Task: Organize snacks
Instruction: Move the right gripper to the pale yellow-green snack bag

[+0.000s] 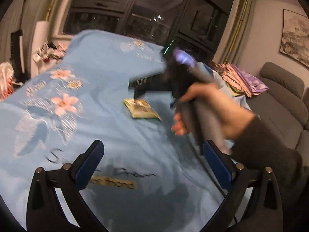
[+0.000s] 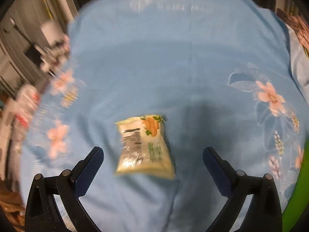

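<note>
Tongs first: the right gripper hangs over the table with its jaws spread wide and nothing between the blue pads. A snack packet lies flat on the blue flowered tablecloth just ahead of and between the two fingers, not touching either. The packet is pale yellow with an orange and green picture at its far corner and dark print down its face; the blur hides the words.

The left gripper is likewise wide open and holds nothing, its pads over the near part of the cloth by some dark lettering. From that side the same packet shows farther off, near the middle of the table, and the right hand is wrapped around the handle of the other gripper, whose black body reaches out above the packet. A dark sleeve covers the arm.

Beyond the table stand dark windows, a grey sofa on the right with folded cloths piled on it, and a framed picture on the wall.
</note>
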A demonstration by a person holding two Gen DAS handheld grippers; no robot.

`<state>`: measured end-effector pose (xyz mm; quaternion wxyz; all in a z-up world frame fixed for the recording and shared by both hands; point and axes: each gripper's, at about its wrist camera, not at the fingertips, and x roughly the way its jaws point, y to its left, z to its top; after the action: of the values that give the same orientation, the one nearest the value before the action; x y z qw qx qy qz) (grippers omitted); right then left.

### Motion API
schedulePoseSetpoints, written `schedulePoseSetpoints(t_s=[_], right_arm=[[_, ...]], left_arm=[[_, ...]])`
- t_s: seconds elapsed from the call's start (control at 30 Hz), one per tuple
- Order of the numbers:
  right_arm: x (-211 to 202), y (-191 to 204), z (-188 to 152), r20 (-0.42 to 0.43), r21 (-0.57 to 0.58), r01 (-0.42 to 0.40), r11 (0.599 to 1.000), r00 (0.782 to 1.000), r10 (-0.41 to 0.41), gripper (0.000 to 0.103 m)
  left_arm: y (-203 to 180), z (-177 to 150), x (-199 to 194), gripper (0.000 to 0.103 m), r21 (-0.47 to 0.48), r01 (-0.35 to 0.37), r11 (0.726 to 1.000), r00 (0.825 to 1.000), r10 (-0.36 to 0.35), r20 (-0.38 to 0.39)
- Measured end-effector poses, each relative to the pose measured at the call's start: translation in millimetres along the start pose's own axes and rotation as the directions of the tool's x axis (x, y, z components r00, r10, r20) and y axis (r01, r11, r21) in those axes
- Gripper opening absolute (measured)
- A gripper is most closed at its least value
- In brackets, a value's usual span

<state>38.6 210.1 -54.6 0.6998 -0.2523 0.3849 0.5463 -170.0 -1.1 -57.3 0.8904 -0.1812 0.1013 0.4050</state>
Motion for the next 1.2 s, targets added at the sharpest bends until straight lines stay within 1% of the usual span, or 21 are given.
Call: schedulePoseSetpoints(t_s=[0.07,0.1,0.13,0.17,0.23,0.3,0.4,0.53,0.6,0.67,0.73,0.8,0.83,0.9,0.97,1.03,1.07,1.1,1.13,1.17,1.2], right_arm=[[26.7,7.7,1.8,-0.054,-0.022,0.041,0.999,0.998,-0.042,0.102],[40.6,11.2,-1.1,-0.073,-0.036,0.009,0.999,0.997,-0.011,0.099],[43.1,12.8,-3.7,-0.051,-0.044,0.023,0.999,0.998,-0.026,0.099],[39.2,16.3,-6.6,0.009,-0.063,0.04,0.997,0.999,-0.039,0.096],[28.4,20.8,-10.8,0.063,-0.079,0.005,0.997,0.998,0.0,0.06],[20.5,16.3,-15.3,0.056,-0.058,-0.056,0.997,0.997,0.059,0.05],[7.7,10.1,-33.2,0.04,-0.038,-0.169,0.985,0.985,0.171,0.044],[-18.2,4.8,-77.3,0.039,-0.074,-0.264,0.962,0.963,0.268,0.044],[-35.5,7.9,-109.6,0.025,-0.132,-0.304,0.943,0.95,0.31,0.044],[-48.5,15.3,-141.3,0.002,-0.194,-0.342,0.919,0.937,0.349,0.044],[-64.1,19.8,-171.8,-0.027,-0.253,-0.359,0.898,0.931,0.365,0.044],[-72.9,23.7,-193.2,-0.051,-0.287,-0.344,0.894,0.937,0.345,0.044],[-76.6,21.4,-201.4,-0.055,-0.282,-0.336,0.899,0.941,0.334,0.046],[-83.1,12.9,-210.7,-0.063,-0.235,-0.345,0.909,0.938,0.34,0.049],[-90.1,-2.6,-213.8,-0.061,-0.123,-0.381,0.916,0.925,0.376,0.054],[-97.4,-16.2,-214.6,-0.045,-0.019,-0.425,0.905,0.904,0.424,0.07],[-103.0,-28.1,-217.3,-0.021,0.052,-0.464,0.885,0.885,0.465,0.074],[-106.0,-36.0,-220.0,0.0,0.098,-0.488,0.867,0.872,0.49,0.08],[-109.6,-43.2,-223.5,0.019,0.143,-0.515,0.845,0.855,0.518,0.082],[-111.5,-51.4,-228.8,0.035,0.198,-0.557,0.806,0.826,0.562,0.082],[-110.5,-53.8,-233.3,0.042,0.233,-0.582,0.779,0.806,0.59,0.082]], left_arm=[[5.3,1.2,-4.5,0.103,0.021,-0.049,0.999,0.999,0.048,0.015],[8.2,0.1,-7.8,0.103,0.022,-0.063,0.998,0.998,0.062,0.022],[12.5,-0.5,-9.3,0.103,0.02,-0.074,0.997,0.997,0.073,0.027],[16.6,-2.3,-12.9,0.103,0.015,-0.081,0.997,0.996,0.081,0.028],[27.5,-4.1,-14.9,0.103,-0.003,-0.091,0.996,0.996,0.091,0.016],[38.7,-4.9,-17.9,0.103,-0.039,-0.104,0.994,0.995,0.104,-0.006],[55.1,-6.5,-25.3,0.103,-0.127,-0.099,0.987,0.995,0.096,-0.027],[76.4,-4.3,-42.3,0.103,-0.246,-0.064,0.967,0.998,0.061,-0.021],[85.4,-4.4,-51.1,0.103,-0.258,-0.099,0.961,0.995,0.098,-0.015],[89.9,-5.2,-51.6,0.103,-0.253,-0.147,0.956,0.989,0.139,-0.046],[98.8,-11.2,-48.3,0.103,-0.292,-0.12,0.949,0.989,0.091,-0.112],[103.5,-17.1,-45.0,0.103,-0.328,-0.076,0.942,0.988,0.026,-0.154],[103.3,-20.1,-42.1,0.103,-0.334,-0.059,0.941,0.982,-0.006,-0.19],[99.9,-23.6,-34.4,0.102,-0.33,-0.013,0.944,0.964,-0.077,-0.256],[96.6,-27.2,-30.9,0.102,-0.362,0.032,0.932,0.95,-0.141,-0.28],[93.0,-30.0,-25.4,0.102,-0.416,0.09,0.905,0.93,-0.226,-0.289],[87.9,-30.7,-21.3,0.102,-0.429,0.121,0.895,0.915,-0.268,-0.301],[82.3,-30.6,-19.8,0.102,-0.421,0.132,0.897,0.908,-0.28,-0.312],[76.0,-29.9,-17.6,0.102,-0.406,0.141,0.903,0.902,-0.287,-0.324],[68.6,-29.6,-13.8,0.102,-0.394,0.151,0.907,0.892,-0.297,-0.342],[61.8,-30.5,-9.0,0.102,-0.389,0.157,0.908,0.883,-0.305,-0.356]])
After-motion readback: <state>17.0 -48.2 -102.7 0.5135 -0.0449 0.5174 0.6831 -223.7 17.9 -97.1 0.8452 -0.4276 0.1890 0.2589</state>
